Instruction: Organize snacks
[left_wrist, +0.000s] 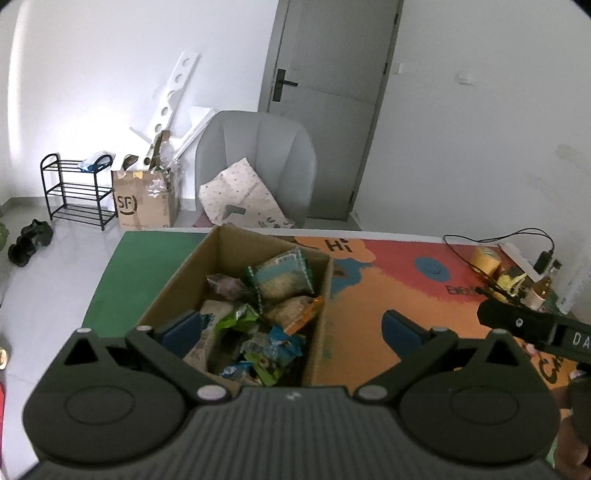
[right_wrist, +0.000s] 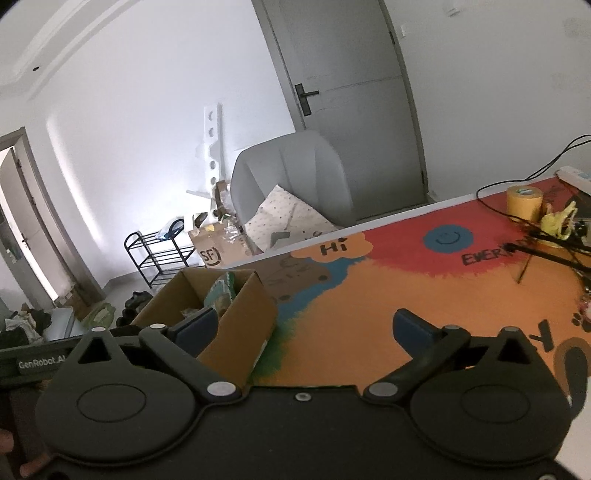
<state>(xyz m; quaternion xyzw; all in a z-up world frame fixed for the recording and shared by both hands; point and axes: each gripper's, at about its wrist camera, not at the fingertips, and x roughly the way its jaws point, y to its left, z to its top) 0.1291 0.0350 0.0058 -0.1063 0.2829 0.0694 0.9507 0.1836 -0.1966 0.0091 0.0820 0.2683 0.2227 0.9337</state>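
Filling the cardboard box (left_wrist: 236, 295) at the worktop's green end are crinkly snack packets (left_wrist: 280, 275), their print too small to read. The left claw (left_wrist: 291, 332) hovers over them, spread wide and empty. The right claw (right_wrist: 303, 328) is likewise spread, holding nothing, over the painted worktop (right_wrist: 406, 295) beside the box (right_wrist: 236, 317). "Hi" (right_wrist: 334, 246) is lettered there; only the right view shows "GenRobot.AI". A floor carton (left_wrist: 144, 201) reads "SF". Beyond stand a grey chair (left_wrist: 258, 158), door (left_wrist: 328, 92) and black rack (left_wrist: 77, 192).
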